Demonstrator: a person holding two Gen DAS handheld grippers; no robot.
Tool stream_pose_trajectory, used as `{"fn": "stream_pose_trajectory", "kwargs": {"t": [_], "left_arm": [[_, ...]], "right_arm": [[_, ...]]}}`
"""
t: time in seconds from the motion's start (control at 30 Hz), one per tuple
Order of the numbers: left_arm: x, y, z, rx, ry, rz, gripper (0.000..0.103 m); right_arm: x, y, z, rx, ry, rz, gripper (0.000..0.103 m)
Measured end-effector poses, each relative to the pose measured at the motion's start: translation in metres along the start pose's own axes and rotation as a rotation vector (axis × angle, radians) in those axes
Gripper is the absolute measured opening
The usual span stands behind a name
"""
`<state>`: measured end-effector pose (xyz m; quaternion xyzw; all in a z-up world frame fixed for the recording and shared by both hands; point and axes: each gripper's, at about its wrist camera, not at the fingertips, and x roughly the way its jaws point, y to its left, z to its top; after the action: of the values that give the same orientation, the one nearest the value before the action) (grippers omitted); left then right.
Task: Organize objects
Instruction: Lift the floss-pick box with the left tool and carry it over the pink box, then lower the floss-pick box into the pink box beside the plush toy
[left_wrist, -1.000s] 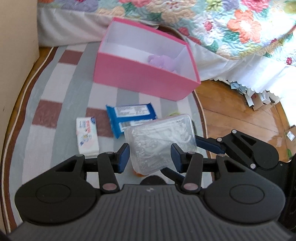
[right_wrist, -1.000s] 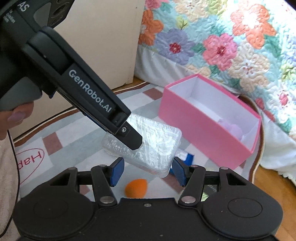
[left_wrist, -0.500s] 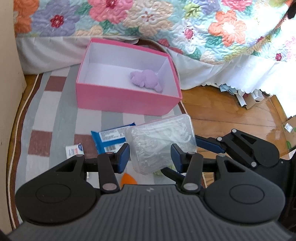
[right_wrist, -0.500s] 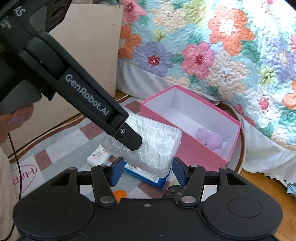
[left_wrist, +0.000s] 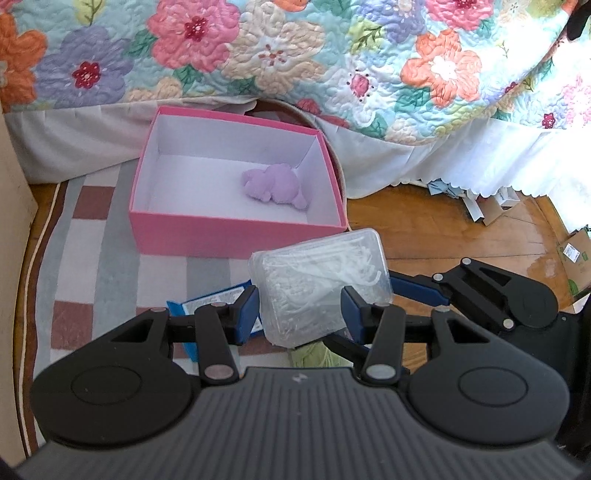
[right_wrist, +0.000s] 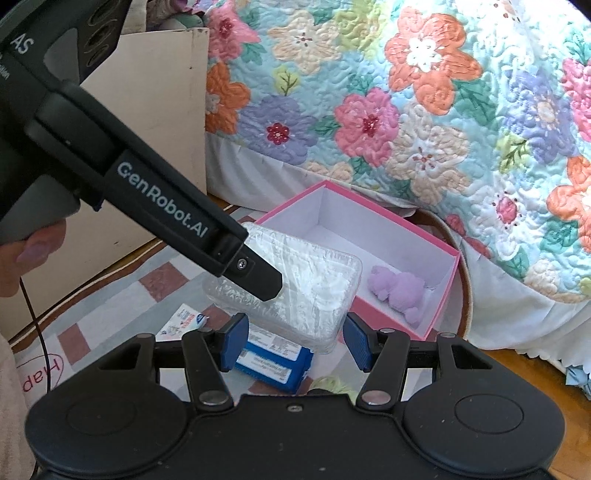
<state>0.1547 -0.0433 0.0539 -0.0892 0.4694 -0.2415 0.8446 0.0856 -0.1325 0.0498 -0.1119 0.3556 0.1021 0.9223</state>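
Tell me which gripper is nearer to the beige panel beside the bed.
Left. The left gripper is toward the beige panel; the right gripper is farther, on the other side of the clear box.

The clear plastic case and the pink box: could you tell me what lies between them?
In the left wrist view, only a bare strip of striped rug separates the clear plastic case from the pink box; the blue packet sits lower left of the case.
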Motion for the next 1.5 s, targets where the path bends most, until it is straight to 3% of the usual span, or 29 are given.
{"fn": "stream_pose_trajectory", "kwargs": {"t": [0.5, 0.93, 1.17, 1.5], "left_arm": [[0.048, 0.01, 0.063, 0.018, 0.017, -0.023, 0.047], [0.118, 0.025, 0.112, -0.022, 0.069, -0.021, 0.047], [0.168, 0.047, 0.128, -0.081, 0.14, -0.036, 0.047], [0.246, 0.08, 0.135, -0.198, 0.269, -0.046, 0.047]], "right_arm": [[0.041, -0.045, 0.026, 0.03, 0.02, -0.032, 0.054], [0.101, -0.109, 0.04, 0.169, 0.108, 0.046, 0.048], [0.146, -0.131, 0.047, 0.205, 0.222, 0.054, 0.048], [0.221, -0.152, 0.043, 0.292, 0.449, 0.066, 0.048]]}}
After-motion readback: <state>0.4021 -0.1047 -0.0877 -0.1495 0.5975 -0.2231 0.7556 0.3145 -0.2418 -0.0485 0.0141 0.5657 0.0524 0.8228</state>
